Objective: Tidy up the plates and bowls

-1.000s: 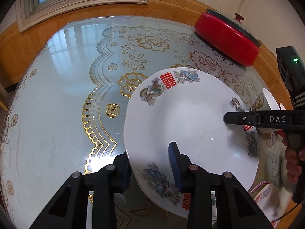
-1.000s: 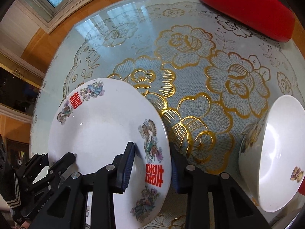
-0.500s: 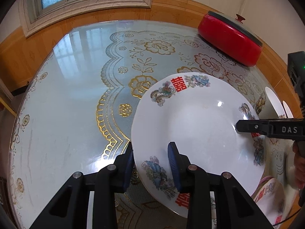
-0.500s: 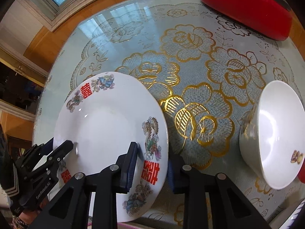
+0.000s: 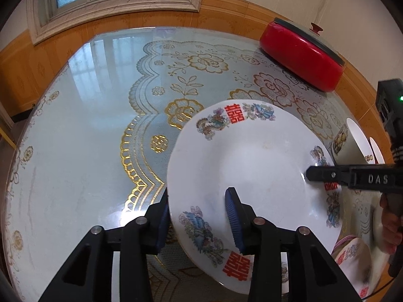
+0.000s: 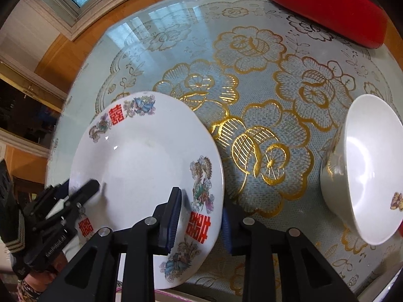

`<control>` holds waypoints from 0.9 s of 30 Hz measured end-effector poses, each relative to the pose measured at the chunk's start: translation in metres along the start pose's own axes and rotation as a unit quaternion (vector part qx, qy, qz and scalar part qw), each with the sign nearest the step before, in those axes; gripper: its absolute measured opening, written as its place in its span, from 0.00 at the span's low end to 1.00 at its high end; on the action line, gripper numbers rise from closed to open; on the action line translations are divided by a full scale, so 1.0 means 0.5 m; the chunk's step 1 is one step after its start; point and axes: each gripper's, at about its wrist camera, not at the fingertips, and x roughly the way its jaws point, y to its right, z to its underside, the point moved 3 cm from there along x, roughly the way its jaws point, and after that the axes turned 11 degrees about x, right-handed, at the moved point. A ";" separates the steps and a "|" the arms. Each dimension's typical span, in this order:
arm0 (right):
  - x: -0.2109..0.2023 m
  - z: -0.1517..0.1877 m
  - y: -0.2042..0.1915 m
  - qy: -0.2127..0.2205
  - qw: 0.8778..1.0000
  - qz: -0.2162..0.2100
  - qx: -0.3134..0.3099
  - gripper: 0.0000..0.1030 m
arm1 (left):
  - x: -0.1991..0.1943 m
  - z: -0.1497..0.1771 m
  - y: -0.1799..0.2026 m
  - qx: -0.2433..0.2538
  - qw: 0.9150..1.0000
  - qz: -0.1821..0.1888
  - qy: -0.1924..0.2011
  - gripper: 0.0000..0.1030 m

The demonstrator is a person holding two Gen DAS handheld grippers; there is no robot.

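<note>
A white plate (image 5: pixel 252 166) with red characters and dragon prints is held tilted above the table between both grippers. My left gripper (image 5: pixel 199 222) straddles its near rim, one pad on the inner face and one under the edge; its jaws are opening slightly. My right gripper (image 6: pixel 200 222) clamps the opposite rim the same way, and its jaws are also opening. In the left wrist view a finger of the right gripper (image 5: pixel 327 175) lies on the plate's far rim. A white bowl (image 6: pixel 365 171) stands on the table to the right.
Another patterned plate (image 5: pixel 352 256) lies under the held one at the near right. A red lidded pot (image 5: pixel 302 55) sits at the table's far right edge. The round glass table (image 5: pixel 75 125) has a gold lace cloth beneath. A hand (image 5: pixel 390 224) grips the right tool.
The plate has shifted a little with the right gripper. The bowl now sits further into the right wrist view. Both grippers keep their places on the rim.
</note>
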 end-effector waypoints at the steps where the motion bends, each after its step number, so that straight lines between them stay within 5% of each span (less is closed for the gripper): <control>1: 0.001 -0.004 0.001 0.001 1.000 -0.002 -0.001 0.29 | 0.003 0.001 0.002 0.002 1.000 0.001 -0.002 0.39; 7: 0.008 -0.023 -0.003 0.008 1.000 0.013 -0.020 0.31 | 0.002 0.004 -0.001 -0.011 1.000 0.001 0.004 0.31; 27: -0.058 -0.007 0.001 0.026 0.999 0.016 -0.017 0.27 | -0.045 -0.013 -0.003 -0.007 0.999 -0.024 0.027 0.29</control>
